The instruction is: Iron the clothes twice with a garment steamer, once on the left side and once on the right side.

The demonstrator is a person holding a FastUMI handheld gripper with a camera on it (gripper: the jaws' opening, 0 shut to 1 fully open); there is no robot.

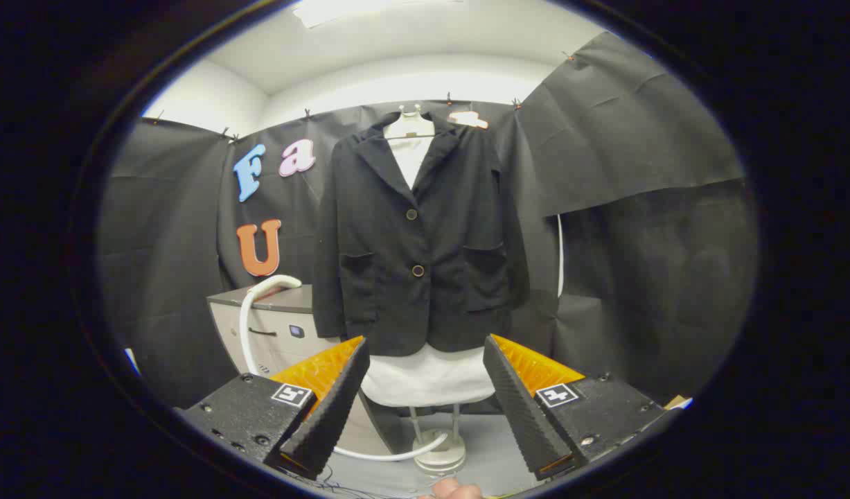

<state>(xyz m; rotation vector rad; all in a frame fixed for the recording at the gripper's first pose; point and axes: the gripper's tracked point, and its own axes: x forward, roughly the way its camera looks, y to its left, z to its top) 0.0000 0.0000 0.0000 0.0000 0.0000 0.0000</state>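
The gripper [425,388] is hovering with its 2 fingers spread apart, holding nothing. The black jacket [414,235] is hanging on a stand [438,450] well beyond them.

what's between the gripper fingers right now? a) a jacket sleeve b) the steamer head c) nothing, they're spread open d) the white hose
c: the gripper has its fingers spread wide with only open space between them; the black jacket hangs on its stand well beyond them, and the white hose runs by the cabinet off to the side, ungrasped.
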